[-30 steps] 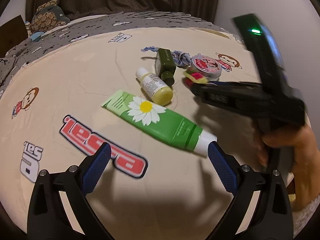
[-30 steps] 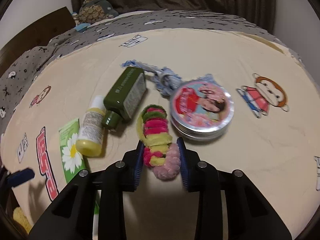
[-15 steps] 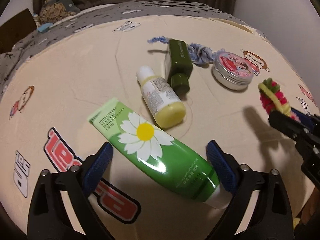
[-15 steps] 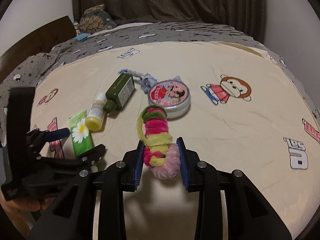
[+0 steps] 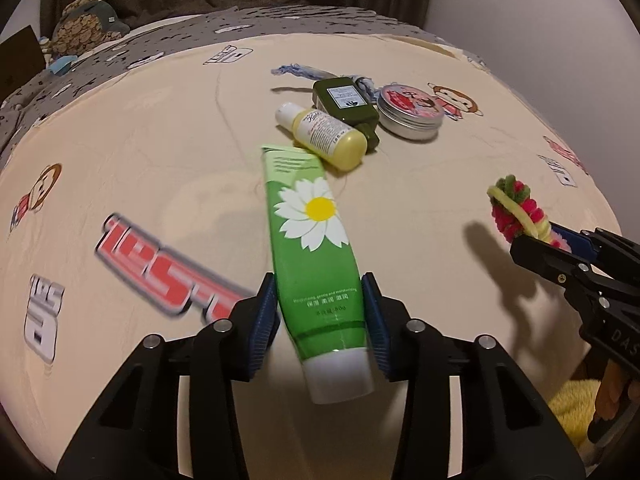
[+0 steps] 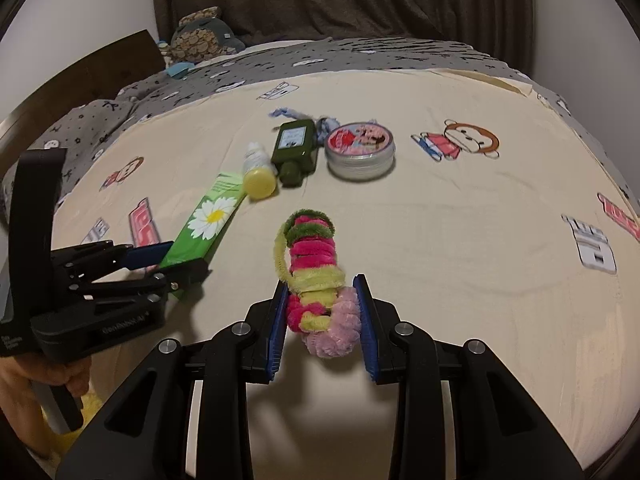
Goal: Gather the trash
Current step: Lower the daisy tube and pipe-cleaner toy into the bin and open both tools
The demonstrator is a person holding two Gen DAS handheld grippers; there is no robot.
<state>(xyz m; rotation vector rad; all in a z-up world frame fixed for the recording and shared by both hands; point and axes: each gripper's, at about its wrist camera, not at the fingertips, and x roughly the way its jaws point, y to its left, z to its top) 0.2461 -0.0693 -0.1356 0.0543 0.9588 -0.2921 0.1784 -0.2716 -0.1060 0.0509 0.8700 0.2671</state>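
The green tube (image 5: 316, 256), white cap partly hidden, sits between the closing left gripper (image 5: 322, 320); the right gripper (image 6: 322, 316) pinches fuzzy rings (image 6: 316, 276).

Both wrist cams angle down, close over the cream bedsheet (image 5: 140, 152). Left cam sits left of right; both see the round tin (image 5: 410, 114) (image 6: 360, 150).
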